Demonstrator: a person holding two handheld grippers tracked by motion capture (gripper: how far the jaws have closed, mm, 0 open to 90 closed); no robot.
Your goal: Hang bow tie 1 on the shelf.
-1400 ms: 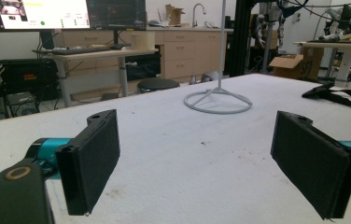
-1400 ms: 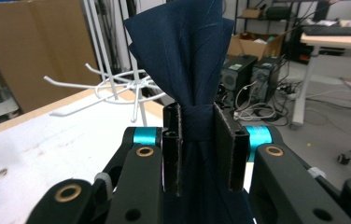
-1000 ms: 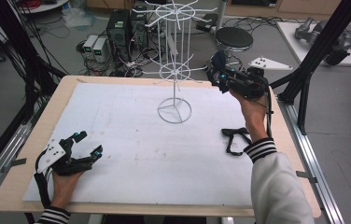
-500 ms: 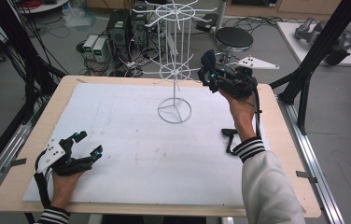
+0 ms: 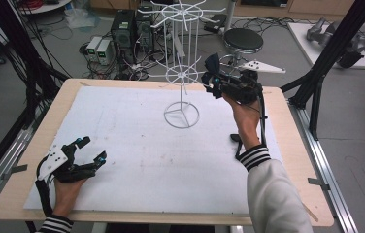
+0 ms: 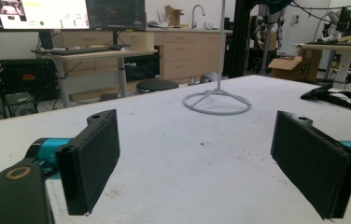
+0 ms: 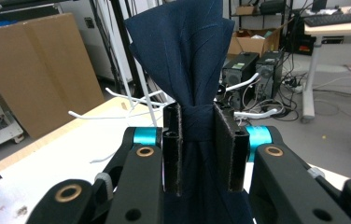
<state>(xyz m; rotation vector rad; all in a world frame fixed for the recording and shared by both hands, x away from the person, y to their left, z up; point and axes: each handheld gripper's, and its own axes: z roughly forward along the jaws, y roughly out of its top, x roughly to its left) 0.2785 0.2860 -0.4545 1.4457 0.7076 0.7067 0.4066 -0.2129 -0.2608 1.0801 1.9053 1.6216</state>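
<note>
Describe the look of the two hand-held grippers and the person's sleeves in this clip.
Both grippers, left gripper and right gripper, are black with teal joints, brass-ringed pivots and flat black padded jaws. A grey three-cornered plate tops the left. Sleeves are white with black-and-white striped cuffs.

Dark navy folded cloth bow [image 7: 187, 70]: plain, unpatterned. White wire rack stand [image 5: 181, 112]: uniform white. Surface [image 5: 137, 160]: white cover with faint brown specks, pale wood border. Black two-jaw right gripper [image 7: 206, 140] and black two-jaw left gripper [image 6: 201, 163]: black jaws, teal collars, brass-coloured rings. Sleeve cuff [image 5: 254, 156]: black-and-white stripes.
</note>
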